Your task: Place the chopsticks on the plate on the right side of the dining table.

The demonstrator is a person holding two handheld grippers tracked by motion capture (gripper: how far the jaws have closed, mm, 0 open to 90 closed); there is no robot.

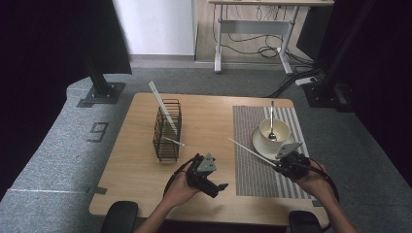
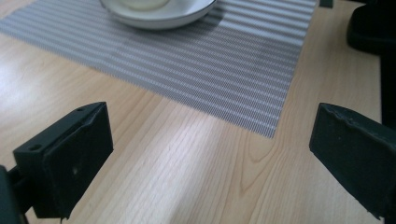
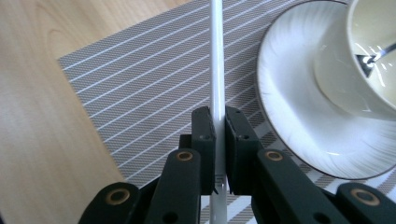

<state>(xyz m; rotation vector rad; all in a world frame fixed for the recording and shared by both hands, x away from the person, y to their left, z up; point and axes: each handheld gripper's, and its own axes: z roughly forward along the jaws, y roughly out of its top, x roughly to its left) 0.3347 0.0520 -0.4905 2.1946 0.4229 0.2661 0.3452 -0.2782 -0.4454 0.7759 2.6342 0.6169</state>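
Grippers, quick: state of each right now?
Left tool: open, nothing between its jaws, over the bare wooden table.
Right tool: shut on a thin white plastic straw.

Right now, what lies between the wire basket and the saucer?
In the high view, between the wire basket and the saucer: bare table, then striped mat, crossed by the white straw.

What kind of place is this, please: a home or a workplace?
Probably a lab or office set up for recording: grey carpet, a desk frame with loose cables, black stands, and a small wooden table.
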